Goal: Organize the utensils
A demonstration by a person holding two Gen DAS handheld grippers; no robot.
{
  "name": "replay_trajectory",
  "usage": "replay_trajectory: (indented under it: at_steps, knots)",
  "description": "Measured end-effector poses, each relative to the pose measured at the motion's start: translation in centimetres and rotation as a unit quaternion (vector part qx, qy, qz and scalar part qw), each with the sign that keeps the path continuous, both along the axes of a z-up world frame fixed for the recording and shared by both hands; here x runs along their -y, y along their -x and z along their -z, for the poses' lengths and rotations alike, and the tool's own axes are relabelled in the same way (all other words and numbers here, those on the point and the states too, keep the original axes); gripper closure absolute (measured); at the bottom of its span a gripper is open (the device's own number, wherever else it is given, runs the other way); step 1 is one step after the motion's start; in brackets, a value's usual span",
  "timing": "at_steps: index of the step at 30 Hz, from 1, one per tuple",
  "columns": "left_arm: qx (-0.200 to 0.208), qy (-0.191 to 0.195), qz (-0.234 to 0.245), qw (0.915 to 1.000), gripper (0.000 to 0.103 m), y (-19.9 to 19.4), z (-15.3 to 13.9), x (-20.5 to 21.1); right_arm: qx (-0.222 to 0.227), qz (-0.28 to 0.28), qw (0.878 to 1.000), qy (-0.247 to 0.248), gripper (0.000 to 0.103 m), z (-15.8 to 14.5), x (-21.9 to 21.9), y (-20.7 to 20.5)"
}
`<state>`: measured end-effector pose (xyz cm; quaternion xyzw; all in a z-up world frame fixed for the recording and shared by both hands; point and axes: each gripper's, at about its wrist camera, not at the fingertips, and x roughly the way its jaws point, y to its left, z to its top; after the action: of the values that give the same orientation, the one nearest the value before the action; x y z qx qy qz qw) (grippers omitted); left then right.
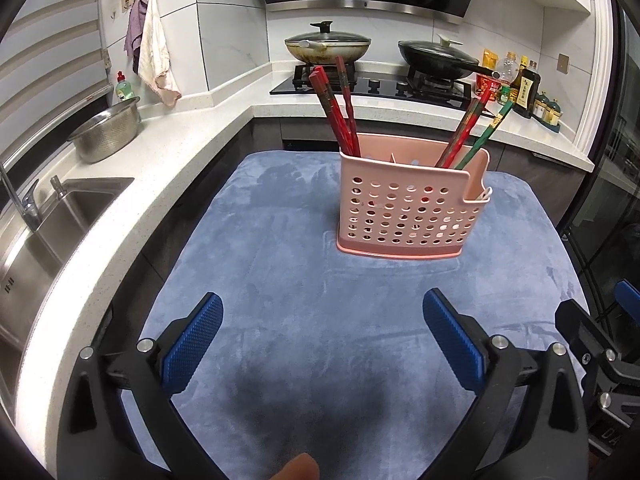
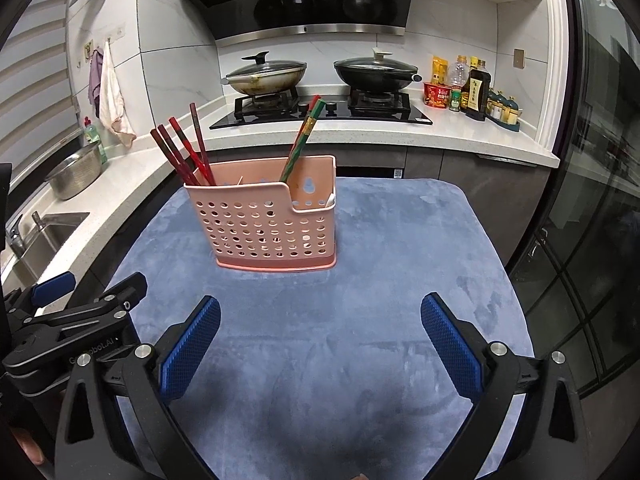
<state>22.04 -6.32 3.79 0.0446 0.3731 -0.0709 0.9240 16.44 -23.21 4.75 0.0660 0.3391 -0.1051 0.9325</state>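
Note:
A pink perforated utensil holder [image 1: 410, 210] [image 2: 268, 224] stands upright on a blue-grey mat [image 1: 320, 320] [image 2: 360, 320]. Several red chopsticks [image 1: 336, 108] [image 2: 180, 152] lean out of its left compartment. A red and a green chopstick [image 1: 476, 132] [image 2: 302, 140] lean out of a compartment further right. A white utensil tip [image 1: 485, 194] [image 2: 330, 200] shows in the low right pocket. My left gripper [image 1: 322, 320] hovers open over the mat in front of the holder, nothing between its blue pads. My right gripper [image 2: 320, 320] is open too, with nothing between its pads, beside the left one.
A white L-shaped counter [image 1: 140, 184] runs along the left and back. On it are a sink [image 1: 48, 232], a steel colander [image 1: 106, 128], a stove with two lidded pans [image 1: 328, 46] [image 2: 376, 70], and bottles [image 2: 472, 88]. A glass door [image 2: 580, 260] is on the right.

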Motion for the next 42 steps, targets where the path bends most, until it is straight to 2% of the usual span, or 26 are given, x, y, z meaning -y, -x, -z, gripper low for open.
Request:
replay_trajectory:
  at_steps: [17,42]
  knots:
    - [0.006,-0.017,0.005,0.9998,0.007,0.3,0.2,0.53,-0.014,0.002,1.0,-0.003,0.007,0.52,-0.08,-0.16]
    - [0.005,-0.025,-0.015,0.9996,0.007,0.17,0.32,0.16,-0.021,0.0,1.0,0.0,0.007,1.05,-0.48,-0.1]
